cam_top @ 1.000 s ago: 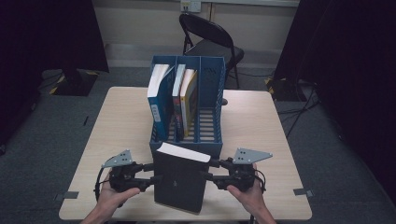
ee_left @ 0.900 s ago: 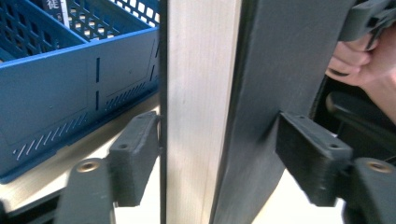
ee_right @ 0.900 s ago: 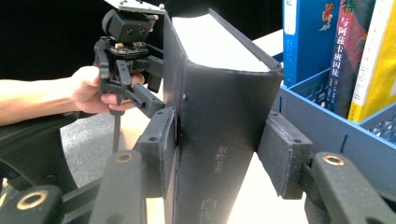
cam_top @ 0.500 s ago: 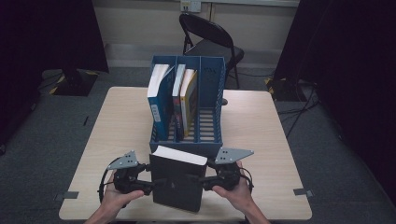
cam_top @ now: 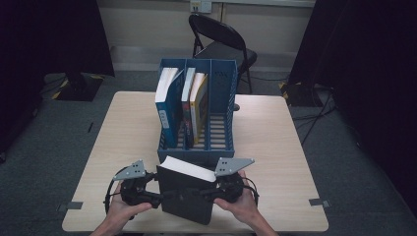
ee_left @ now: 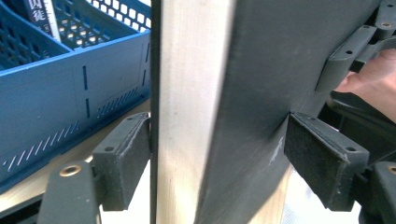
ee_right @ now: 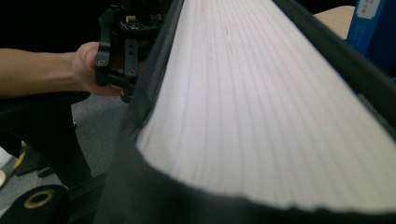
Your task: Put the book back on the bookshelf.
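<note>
Between both grippers' jaws stands the black book (cam_top: pixel 189 194).

The thick hardcover book (cam_top: pixel 186 196) has a matt black cover and cream-white page edges. The slotted plastic file rack (cam_top: pixel 196 150) is blue, holding a blue-covered book (cam_top: pixel 167 110) and a yellow-covered book (cam_top: pixel 200 105). The wooden tabletop (cam_top: pixel 275 147) is pale beige with faint grain. The folding chair (cam_top: pixel 221 42) is black.
</note>
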The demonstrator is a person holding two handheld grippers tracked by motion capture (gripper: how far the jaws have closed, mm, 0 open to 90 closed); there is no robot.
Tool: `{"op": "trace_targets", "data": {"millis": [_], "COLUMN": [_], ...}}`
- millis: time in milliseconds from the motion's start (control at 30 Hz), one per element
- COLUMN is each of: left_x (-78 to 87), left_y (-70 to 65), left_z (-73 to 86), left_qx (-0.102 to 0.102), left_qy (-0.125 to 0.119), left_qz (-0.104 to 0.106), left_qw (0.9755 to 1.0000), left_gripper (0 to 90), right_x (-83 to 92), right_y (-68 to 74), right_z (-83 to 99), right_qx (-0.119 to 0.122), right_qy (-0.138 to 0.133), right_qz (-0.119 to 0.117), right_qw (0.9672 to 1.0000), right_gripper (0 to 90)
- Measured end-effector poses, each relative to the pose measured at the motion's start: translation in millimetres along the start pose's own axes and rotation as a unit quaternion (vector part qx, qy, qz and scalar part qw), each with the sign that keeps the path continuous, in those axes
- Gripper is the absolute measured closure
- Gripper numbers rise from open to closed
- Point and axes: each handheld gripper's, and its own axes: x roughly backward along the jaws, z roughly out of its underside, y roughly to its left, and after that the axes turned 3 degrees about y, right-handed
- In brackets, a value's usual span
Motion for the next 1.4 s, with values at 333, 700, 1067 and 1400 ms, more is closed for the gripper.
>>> {"op": "trace_targets", "data": {"millis": [333,700,1067,1400], "left_x": [2.1,11.1,13.2,17.9], "left_y": [11.1,28.3,42.7,50.7], "left_z": [2.5,14.6,19.3,22.1], "left_qx": [0.024,0.063,0.077,0.095], "left_qy": [0.027,0.038,0.039,0.034], "left_qz": [-0.058,-0.158,-0.181,-0.19], "left_qw": [0.9977,0.9848,0.9797,0.9765], "left_gripper": [15.5,15.6,15.5,15.5], "right_x": [20.0,53.6,73.8,92.0], "right_y": [-10.6,-19.2,-31.8,-35.2], "right_z": [6.8,22.7,34.0,39.7], "right_qx": [-0.012,-0.031,-0.067,-0.068], "right_qy": [-0.005,-0.014,-0.032,-0.026], "right_qz": [0.042,0.088,0.118,0.154], "right_qw": [0.999,0.9955,0.9902,0.9854], "right_gripper": [51.9,52.0,51.7,52.1]}}
